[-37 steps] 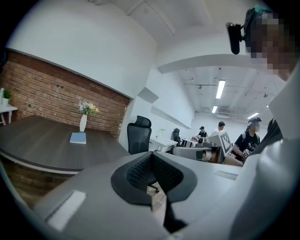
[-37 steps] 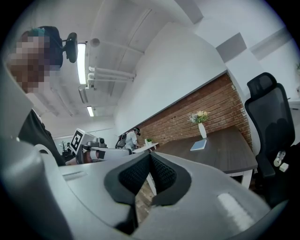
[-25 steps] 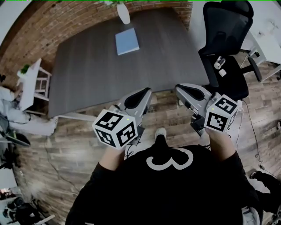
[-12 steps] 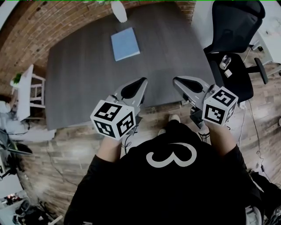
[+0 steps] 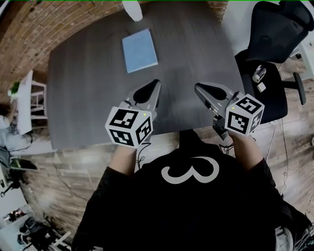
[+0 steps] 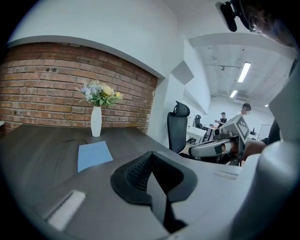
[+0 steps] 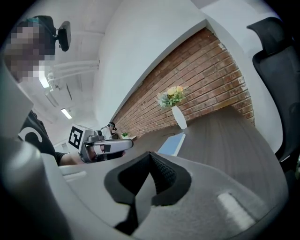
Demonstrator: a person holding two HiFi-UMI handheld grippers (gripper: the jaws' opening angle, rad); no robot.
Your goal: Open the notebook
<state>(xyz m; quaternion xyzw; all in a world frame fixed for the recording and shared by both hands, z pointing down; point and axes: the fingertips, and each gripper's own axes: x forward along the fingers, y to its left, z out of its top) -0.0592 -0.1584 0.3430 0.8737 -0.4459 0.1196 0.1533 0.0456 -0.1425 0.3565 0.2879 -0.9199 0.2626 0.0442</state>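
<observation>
Dark grey tabletop (image 5: 88,98) fills the upper half of my head view, with a brick wall (image 5: 29,29) beyond it at 10 o'clock and wood-plank floor (image 5: 54,166) at 8 o'clock. The notebook (image 5: 140,50), pale blue, lies flat and closed on the far half of the table. It sits at about 12 o'clock from the left gripper (image 5: 156,83) and 11 o'clock from the right gripper (image 5: 197,87), well apart from both. Past the notebook at 12 o'clock a white vase (image 5: 131,9) stands near the table's far edge. My left gripper view shows it upright, holding a bunch of flowers (image 6: 99,93) in front of the bricks. A black office chair (image 5: 274,54) stands off the table's right side at 2 o'clock.

Both grippers hang over the near part of the table, side by side, noses pointing toward 12 o'clock. Looking along the left gripper's jaws, I see them clenched, the ribbed pads meeting at the tips with nothing between them. The right gripper's jaws are pressed together the same way and hold nothing. In the left gripper view the right gripper shows at 3 o'clock; in the right gripper view the left one shows at 9 o'clock.
</observation>
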